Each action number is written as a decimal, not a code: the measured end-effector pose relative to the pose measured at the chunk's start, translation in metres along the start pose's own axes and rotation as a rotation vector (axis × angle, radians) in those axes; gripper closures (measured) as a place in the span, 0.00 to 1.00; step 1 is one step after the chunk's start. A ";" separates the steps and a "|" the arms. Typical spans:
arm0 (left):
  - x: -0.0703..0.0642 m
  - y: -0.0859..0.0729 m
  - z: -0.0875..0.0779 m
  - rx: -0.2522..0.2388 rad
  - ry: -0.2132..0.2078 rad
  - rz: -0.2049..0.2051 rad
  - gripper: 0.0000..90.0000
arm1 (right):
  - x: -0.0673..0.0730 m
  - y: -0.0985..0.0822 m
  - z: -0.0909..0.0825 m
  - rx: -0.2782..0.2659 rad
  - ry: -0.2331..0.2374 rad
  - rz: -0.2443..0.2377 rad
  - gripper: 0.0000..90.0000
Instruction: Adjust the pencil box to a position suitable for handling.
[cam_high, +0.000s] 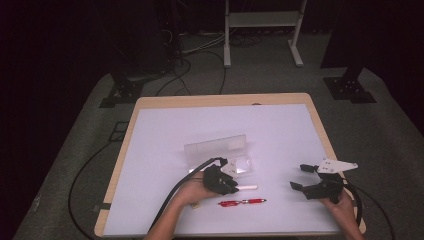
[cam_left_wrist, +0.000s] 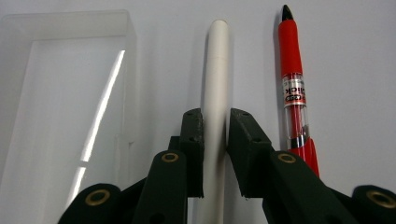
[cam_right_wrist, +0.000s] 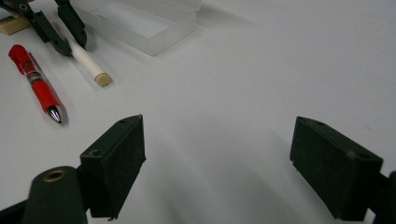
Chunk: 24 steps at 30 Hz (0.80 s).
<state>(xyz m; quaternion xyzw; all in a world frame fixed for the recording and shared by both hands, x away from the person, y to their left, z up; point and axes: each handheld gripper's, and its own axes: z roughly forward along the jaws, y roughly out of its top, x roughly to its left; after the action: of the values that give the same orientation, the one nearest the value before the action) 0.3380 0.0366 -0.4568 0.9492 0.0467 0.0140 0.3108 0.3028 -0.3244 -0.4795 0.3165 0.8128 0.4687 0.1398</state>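
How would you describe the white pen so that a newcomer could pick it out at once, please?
On the white table, just in front of the clear plastic case, the white pen lies between the left gripper's jaws. Unlike the red pen lying parallel beside it, it is plain white and unmarked.

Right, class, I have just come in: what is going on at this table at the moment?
A person holds a gripper in each hand at a white-topped table. The left gripper has its jaws on either side of a white pen lying on the table, pads against its barrel. A red pen lies right beside it, untouched, and a clear plastic case sits open on the other side. The right gripper hovers apart over bare table with its jaws wide open, holding nothing.
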 end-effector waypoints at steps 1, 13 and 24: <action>-0.001 0.000 0.000 0.002 0.004 0.005 0.86 | 0.000 0.000 0.000 0.000 0.001 0.000 0.19; -0.004 0.000 -0.001 -0.008 0.012 0.023 0.87 | 0.000 0.000 0.000 -0.001 0.000 0.000 0.19; -0.003 0.005 -0.021 -0.032 0.046 0.018 0.87 | 0.000 0.000 0.000 -0.001 0.001 0.003 0.19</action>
<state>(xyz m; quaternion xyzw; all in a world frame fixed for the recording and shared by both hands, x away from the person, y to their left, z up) 0.3343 0.0444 -0.4370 0.9440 0.0452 0.0395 0.3245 0.3031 -0.3247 -0.4795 0.3174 0.8121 0.4695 0.1390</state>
